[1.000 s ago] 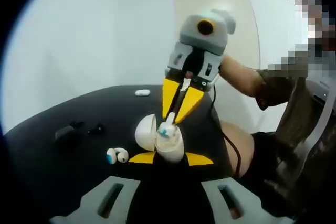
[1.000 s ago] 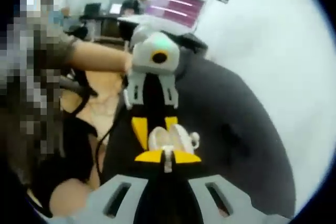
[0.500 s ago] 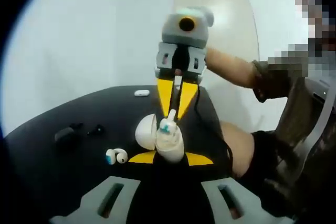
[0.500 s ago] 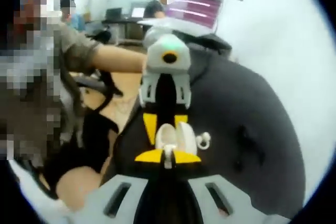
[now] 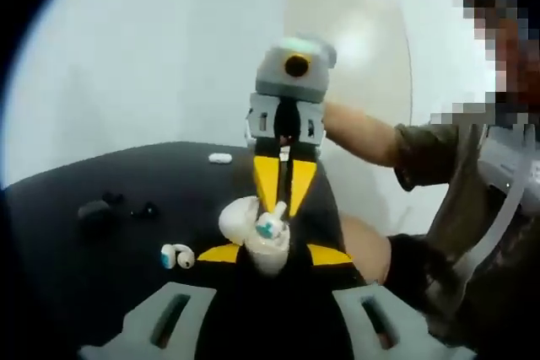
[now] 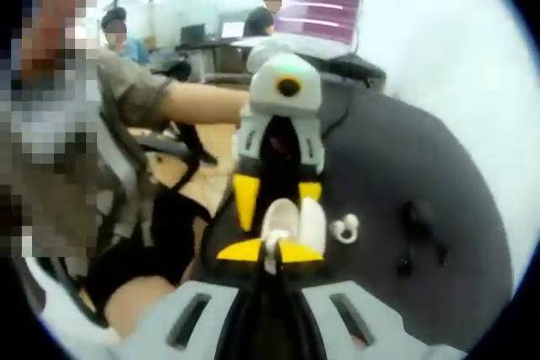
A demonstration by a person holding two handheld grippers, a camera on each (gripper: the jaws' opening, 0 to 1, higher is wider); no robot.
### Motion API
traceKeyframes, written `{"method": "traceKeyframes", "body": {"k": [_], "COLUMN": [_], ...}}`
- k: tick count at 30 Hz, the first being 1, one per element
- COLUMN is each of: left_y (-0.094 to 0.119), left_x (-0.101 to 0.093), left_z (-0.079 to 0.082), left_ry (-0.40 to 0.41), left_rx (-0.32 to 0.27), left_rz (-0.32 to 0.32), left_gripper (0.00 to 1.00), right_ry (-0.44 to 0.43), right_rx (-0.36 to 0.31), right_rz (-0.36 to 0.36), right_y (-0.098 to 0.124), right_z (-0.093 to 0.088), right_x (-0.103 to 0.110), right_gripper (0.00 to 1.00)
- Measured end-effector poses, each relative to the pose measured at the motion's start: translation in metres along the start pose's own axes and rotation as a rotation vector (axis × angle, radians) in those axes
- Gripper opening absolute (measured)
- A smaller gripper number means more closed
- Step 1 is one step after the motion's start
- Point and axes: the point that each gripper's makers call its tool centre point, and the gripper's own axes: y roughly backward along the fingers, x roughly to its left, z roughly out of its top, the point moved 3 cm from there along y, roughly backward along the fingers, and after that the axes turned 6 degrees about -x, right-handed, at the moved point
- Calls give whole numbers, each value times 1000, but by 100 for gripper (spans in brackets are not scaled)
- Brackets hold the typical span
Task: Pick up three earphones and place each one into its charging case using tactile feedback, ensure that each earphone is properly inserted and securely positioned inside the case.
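Note:
My left gripper is shut on an open white charging case, its lid tipped to the left. A white earphone with a teal patch sits at the case's mouth. My right gripper comes down from above, its yellow jaws shut on that earphone's stem. In the right gripper view, my right gripper pinches the white stem right against the case, which the left gripper holds from the opposite side. A second white earphone lies loose on the black table.
A black case and a small black earbud lie far left on the table, with a small white piece near the far edge. The loose earphone lies beside the held case. A person's arm reaches in from the right.
The right gripper has swung from tilted to upright over the case, still holding the earphone at its mouth. Both views have shifted with the hands.

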Motion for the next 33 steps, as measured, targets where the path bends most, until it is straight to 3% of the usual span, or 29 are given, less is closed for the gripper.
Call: {"method": "traceKeyframes", "body": {"k": [7,11,15,17,29,33], "left_y": [0,0,0,0,0,0], "left_x": [2,1,1,1,2,4], "left_z": [-1,-2,-2,-3,-4,-4], "left_ry": [22,16,9,9,0,-3], "left_rx": [5,8,8,10,13,16], "left_rz": [6,1,2,6,6,10], "left_gripper": [18,18,18,18,18,18], "right_ry": [-14,-99,-136,-164,-51,-38], "right_rx": [0,-25,25,16,-41,-22], "right_rz": [-51,22,-26,-45,-210,-248], "right_y": [5,5,2,4,13,10], "right_z": [-2,1,-6,-5,-2,2], "right_x": [-6,5,-5,-6,2,3], "right_gripper": [8,8,8,9,9,7]}}
